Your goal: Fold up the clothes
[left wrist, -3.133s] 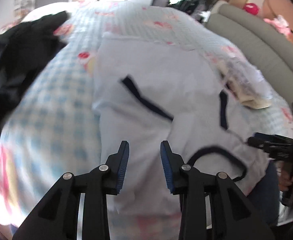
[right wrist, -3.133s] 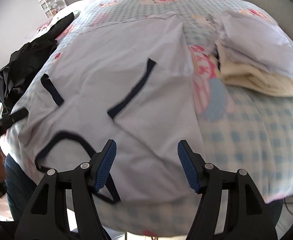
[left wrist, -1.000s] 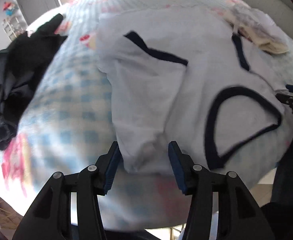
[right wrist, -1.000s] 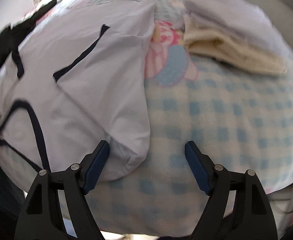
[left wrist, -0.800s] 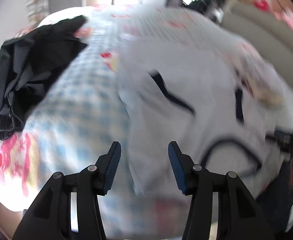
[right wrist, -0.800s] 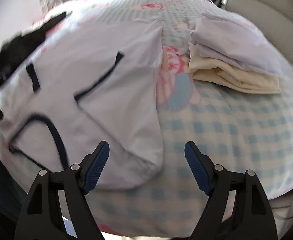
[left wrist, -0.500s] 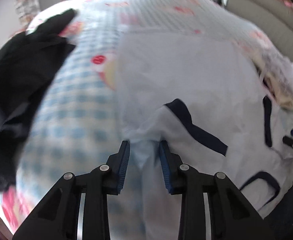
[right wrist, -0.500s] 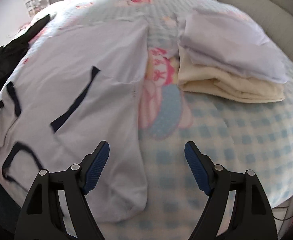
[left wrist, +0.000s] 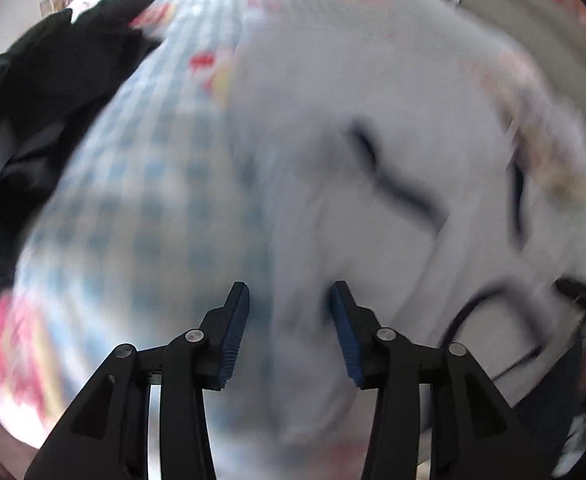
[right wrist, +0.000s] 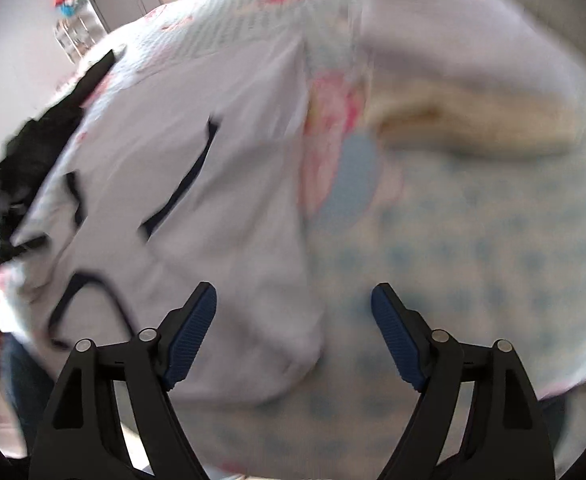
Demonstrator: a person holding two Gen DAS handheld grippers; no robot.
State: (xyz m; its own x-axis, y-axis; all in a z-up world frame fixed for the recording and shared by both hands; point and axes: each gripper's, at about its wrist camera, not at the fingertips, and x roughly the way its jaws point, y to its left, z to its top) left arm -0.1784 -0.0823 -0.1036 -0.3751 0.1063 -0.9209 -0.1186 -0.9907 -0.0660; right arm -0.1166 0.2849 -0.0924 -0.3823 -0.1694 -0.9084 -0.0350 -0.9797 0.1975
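A white T-shirt with navy trim lies spread on the blue-checked bedspread, both sleeves folded inward. My left gripper hovers over the shirt's left edge near the hem. Its jaws are opening; the cloth lies below them and neither pad presses on it. In the right wrist view the T-shirt fills the left half. My right gripper stands wide open above its folded right edge and holds nothing. Both views are blurred by motion.
A black garment is heaped at the bed's left, also seen as the dark pile. A folded stack of white and cream clothes lies right of the shirt. The bed's near edge runs just below both grippers.
Half a second ago the left jaws were nearly closed around the folded sleeve; now they have spread and pulled back toward the hem. The right gripper stayed open and shifted slightly.
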